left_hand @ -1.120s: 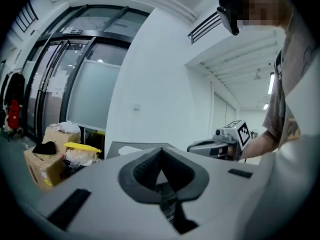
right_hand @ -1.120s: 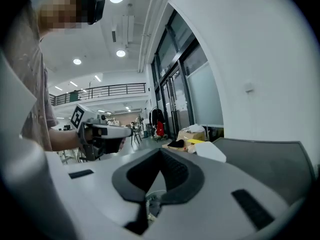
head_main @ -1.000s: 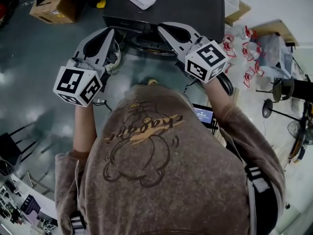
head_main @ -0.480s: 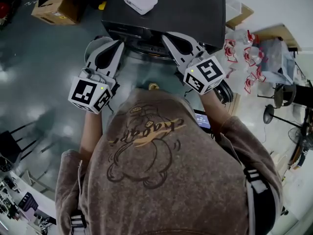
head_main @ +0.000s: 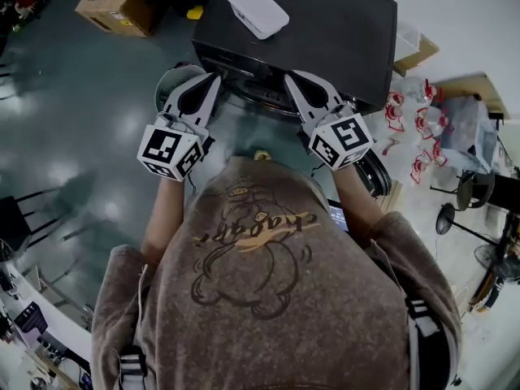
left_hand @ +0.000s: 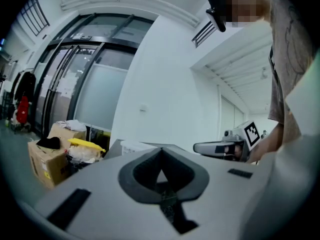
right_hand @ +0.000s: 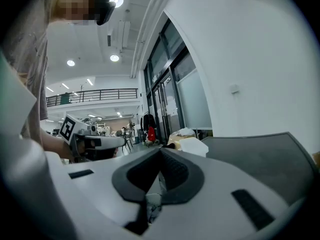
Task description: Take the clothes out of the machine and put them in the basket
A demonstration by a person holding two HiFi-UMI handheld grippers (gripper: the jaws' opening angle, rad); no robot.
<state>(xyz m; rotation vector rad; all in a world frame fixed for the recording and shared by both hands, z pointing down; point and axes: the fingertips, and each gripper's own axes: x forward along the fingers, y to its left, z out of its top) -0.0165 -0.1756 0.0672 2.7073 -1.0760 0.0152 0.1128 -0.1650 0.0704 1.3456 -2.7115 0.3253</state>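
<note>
The dark washing machine (head_main: 325,23) stands in front of me, and its round door rim (head_main: 260,97) shows between my two grippers. No clothes are in sight. A round pale basket (head_main: 169,84) sits on the floor left of the machine, partly hidden by my left gripper (head_main: 213,78). That gripper is shut and empty, pointing level at the machine's left front corner. My right gripper (head_main: 291,78) is also shut with nothing in it, close to the door rim. In the left gripper view the left gripper (left_hand: 161,153) has its jaws met; the right gripper (right_hand: 160,150) shows the same in its own view.
A white lidded box (head_main: 256,9) lies on the machine top. A cardboard box (head_main: 122,2) and a yellow item (head_main: 193,12) sit on the floor behind left. Packets and plastic bags (head_main: 422,108) clutter the floor at the right, with a tablet (head_main: 340,216) near my right arm.
Both grippers have sunk and drawn closer to the machine's front, the left one also shifting right. Both jaws stayed shut.
</note>
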